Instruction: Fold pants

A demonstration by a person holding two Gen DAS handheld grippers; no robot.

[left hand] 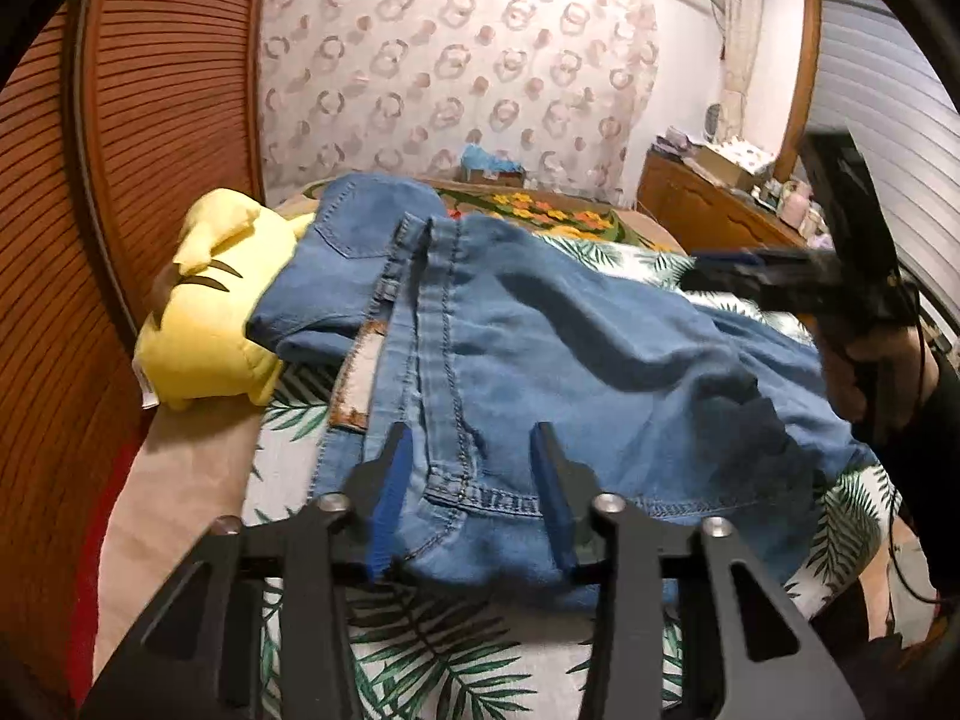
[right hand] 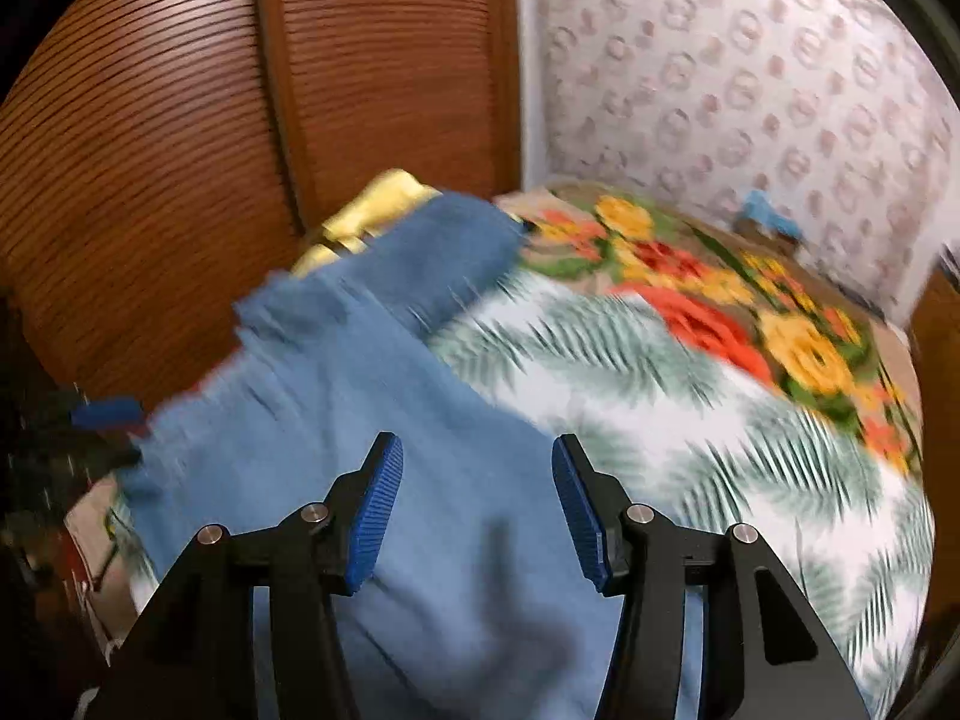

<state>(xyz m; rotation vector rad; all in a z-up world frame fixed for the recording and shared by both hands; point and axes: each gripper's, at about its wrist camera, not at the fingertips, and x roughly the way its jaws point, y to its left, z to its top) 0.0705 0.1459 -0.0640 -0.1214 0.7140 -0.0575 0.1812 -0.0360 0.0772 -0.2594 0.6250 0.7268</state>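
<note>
Pants (left hand: pixel 540 330): blue denim, folded over, lying on bed (left hand: pixel 420 648)
Left gripper (left hand: pixel 474 498): fingers apart astride hem; no clamp
Right gripper (right hand: pixel 477 504): fingers apart above denim; nothing gripped

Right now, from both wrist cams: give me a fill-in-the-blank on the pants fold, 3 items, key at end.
1. The jeans are made of blue ____.
2. The plush toy beside the jeans is ____ in colour.
3. The jaws of the left gripper and the right gripper both stand ____, pads clear of the fabric.

Missing words: denim; yellow; open
</note>
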